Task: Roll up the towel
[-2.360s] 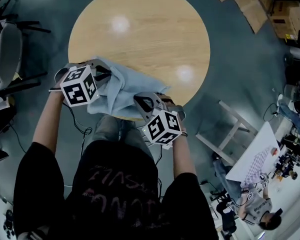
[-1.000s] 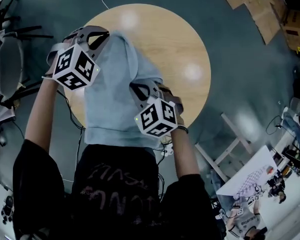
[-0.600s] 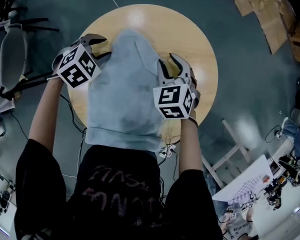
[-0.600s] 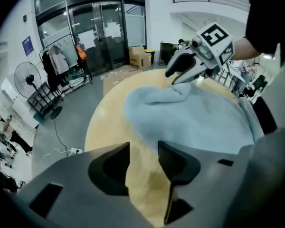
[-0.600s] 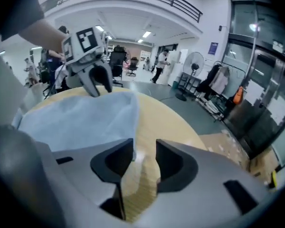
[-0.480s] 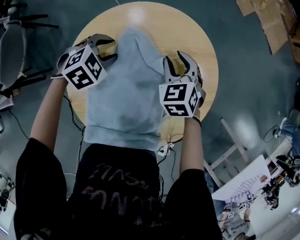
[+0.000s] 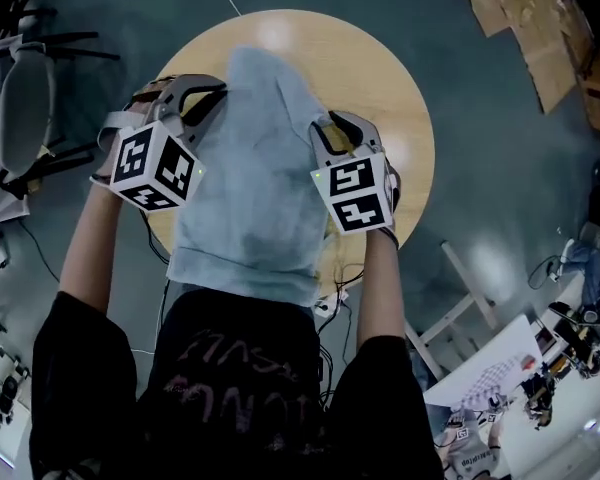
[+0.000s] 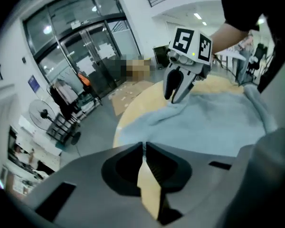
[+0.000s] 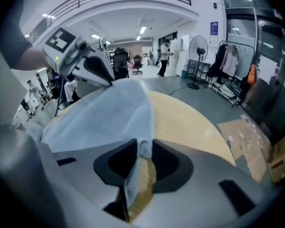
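The left gripper (image 8: 143, 147), at 6 o'clock, had its jaws closed on the near edge of the towel (image 8: 213, 122); the right gripper (image 8: 175, 98) pinched its far corner at 1 o'clock.

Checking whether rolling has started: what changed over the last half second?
Both grippers took hold. The right gripper, jaws apart before, now clamps the right edge of the towel; the left gripper shut its jaws at the left edge, seemingly on thin cloth. The towel stays spread over the round table, near end hanging off, not yet rolled.
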`<action>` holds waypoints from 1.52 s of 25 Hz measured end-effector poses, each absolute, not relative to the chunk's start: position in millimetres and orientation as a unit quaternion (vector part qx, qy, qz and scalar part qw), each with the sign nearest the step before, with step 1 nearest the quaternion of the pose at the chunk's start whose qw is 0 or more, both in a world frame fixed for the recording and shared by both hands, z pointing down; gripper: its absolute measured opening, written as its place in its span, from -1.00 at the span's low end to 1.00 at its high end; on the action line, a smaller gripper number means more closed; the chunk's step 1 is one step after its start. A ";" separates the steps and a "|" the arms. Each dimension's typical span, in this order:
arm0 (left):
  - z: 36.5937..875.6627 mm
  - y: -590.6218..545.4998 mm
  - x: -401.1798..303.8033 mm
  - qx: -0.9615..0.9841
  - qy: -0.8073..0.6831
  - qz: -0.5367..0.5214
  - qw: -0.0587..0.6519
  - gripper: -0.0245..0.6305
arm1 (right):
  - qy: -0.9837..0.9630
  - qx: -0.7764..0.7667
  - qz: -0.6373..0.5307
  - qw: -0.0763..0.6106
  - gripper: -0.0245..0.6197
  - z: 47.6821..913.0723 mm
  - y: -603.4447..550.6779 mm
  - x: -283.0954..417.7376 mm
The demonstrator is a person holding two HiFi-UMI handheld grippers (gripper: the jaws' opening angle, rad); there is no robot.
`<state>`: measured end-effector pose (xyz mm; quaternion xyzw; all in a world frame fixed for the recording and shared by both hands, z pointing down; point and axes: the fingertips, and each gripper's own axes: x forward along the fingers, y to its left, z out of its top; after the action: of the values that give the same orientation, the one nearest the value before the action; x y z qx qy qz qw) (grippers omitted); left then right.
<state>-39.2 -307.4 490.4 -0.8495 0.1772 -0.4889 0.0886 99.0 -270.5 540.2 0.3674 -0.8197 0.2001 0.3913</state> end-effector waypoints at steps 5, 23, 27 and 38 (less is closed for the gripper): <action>501.5 -334.3 -63.0 -0.816 0.236 -0.514 0.118 -0.79 | -0.780 0.466 0.083 0.409 -0.84 528.8 -306.9 127.7; 478.1 -69.7 -79.7 -0.857 0.023 -0.511 0.058 -0.63 | -0.868 0.252 0.048 0.424 -0.74 484.2 -17.0 62.0; 478.2 -9.4 -96.9 -0.850 0.020 -0.522 0.064 -0.60 | -0.860 0.237 0.030 0.451 -0.54 503.8 37.3 57.4; 536.7 5.6 -111.2 -0.776 0.065 -0.589 0.218 -0.31 | -0.805 0.231 -0.013 0.547 -0.21 561.5 61.6 79.3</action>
<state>-111.2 5.6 536.7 -0.7756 0.0653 -0.5889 0.2177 79.3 61.6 561.5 0.2307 -0.8045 -0.0134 0.5471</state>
